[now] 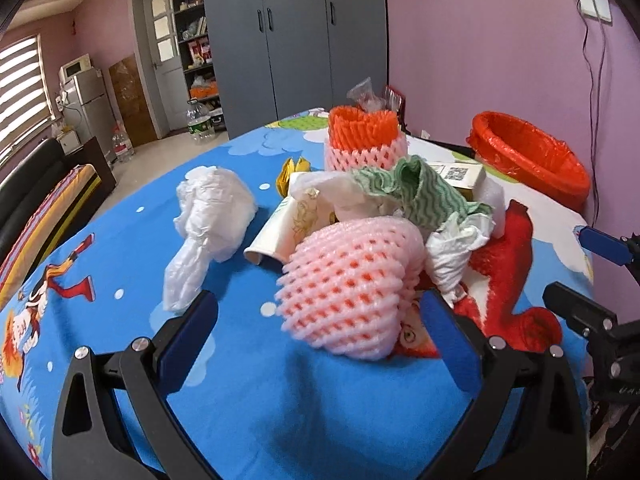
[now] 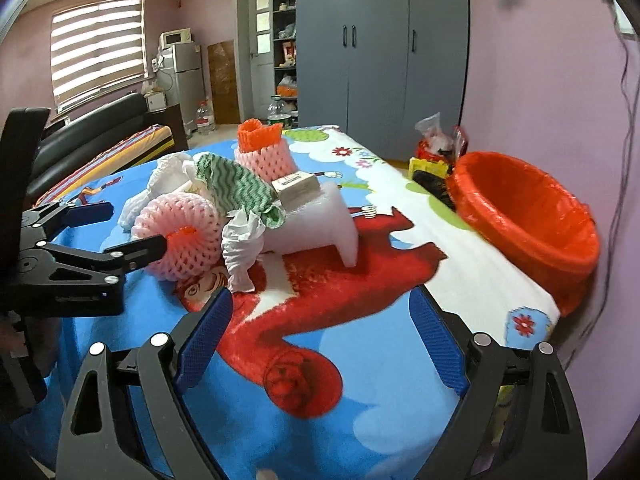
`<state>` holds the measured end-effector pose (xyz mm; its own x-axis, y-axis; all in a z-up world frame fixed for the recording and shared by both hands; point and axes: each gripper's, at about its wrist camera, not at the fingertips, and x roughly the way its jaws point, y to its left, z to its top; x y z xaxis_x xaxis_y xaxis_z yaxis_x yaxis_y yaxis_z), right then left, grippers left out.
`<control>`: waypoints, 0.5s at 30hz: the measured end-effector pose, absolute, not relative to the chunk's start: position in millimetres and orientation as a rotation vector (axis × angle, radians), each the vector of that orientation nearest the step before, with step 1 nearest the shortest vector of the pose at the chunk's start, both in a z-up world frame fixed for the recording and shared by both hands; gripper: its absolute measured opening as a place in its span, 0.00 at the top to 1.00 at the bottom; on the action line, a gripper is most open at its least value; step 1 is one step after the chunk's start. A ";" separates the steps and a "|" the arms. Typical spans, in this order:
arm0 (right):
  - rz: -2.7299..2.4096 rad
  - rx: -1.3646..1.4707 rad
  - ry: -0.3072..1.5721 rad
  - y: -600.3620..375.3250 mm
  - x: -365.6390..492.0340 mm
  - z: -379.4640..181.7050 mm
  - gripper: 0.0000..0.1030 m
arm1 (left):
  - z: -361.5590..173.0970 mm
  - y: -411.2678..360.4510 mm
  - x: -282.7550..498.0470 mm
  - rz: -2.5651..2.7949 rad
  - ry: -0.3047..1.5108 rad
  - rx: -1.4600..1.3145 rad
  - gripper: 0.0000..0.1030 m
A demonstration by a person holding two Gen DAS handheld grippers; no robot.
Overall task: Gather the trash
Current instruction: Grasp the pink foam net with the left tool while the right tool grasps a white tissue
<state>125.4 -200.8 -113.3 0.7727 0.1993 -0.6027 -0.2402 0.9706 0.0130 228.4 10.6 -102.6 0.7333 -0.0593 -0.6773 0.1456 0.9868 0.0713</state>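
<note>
Foam net point(image 1: 352, 284) lies on the table point(image 1: 280, 400) at the near edge of the trash pile, straight ahead of your left hand-held gripper point(image 1: 320, 320), whose jaws gape empty around it. Your right hand-held gripper point(image 2: 320, 332), also wide and empty, sits farther off.

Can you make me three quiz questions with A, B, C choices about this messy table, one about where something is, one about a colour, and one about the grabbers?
1. Where is the green wavy cloth?
A. on the trash pile
B. in the bin
C. on the floor

2. What colour is the trash bin liner?
A. blue
B. orange-red
C. black

3. How is the left gripper?
A. shut on a cup
B. out of view
C. open around the pink foam net

Answers: 1 A, it drapes over the heap; 2 B, bright orange-red plastic; 3 C, fingers spread either side.
</note>
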 end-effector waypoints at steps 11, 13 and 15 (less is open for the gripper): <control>0.324 -0.058 0.696 -173.3 153.4 -124.6 0.27 | -110.1 23.7 237.5 -0.175 0.749 0.127 0.67; 0.359 -0.064 0.701 -160.2 158.4 -125.6 0.29 | -104.7 36.2 230.3 -0.165 0.729 0.109 0.69; 0.376 -0.068 0.708 -149.9 163.1 -126.6 0.34 | -99.4 47.0 224.2 -0.157 0.713 0.090 0.70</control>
